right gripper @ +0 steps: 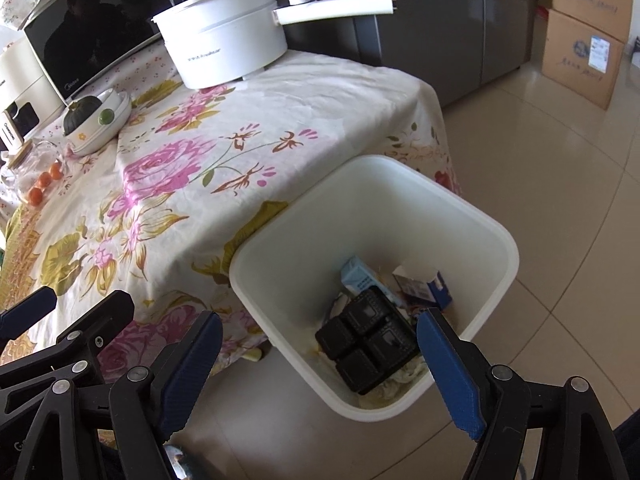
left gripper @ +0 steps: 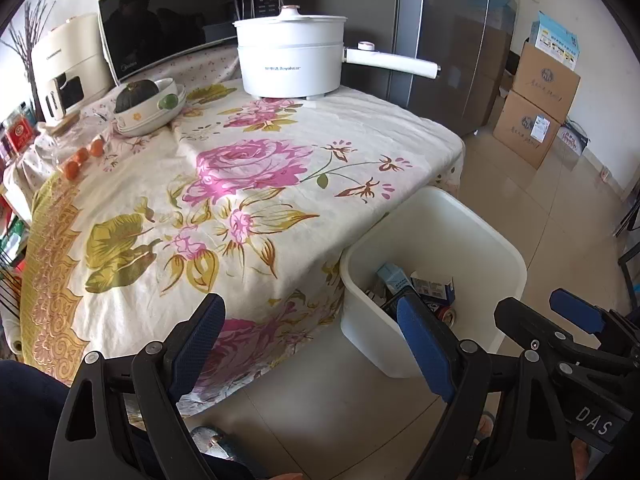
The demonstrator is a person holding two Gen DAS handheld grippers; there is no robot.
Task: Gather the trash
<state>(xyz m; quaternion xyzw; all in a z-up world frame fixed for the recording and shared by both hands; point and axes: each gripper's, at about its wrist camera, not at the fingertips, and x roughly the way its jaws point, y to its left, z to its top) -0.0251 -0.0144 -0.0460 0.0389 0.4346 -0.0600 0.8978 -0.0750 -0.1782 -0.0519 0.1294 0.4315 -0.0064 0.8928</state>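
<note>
Two open hand-held grippers, bin below

free: bin mouth open | blocked: table edge touching bin's left

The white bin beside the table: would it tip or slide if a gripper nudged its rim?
The white bin probably slides on the smooth floor tiles. It looks like thin, light plastic, holding only small cartons and a black tray, so a high push might tip it.

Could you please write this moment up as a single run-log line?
left gripper: open, empty | right gripper: open, empty, above bin | white bin: on floor beside table, holds black tray, cartons | tablecloth: no trash seen
</note>
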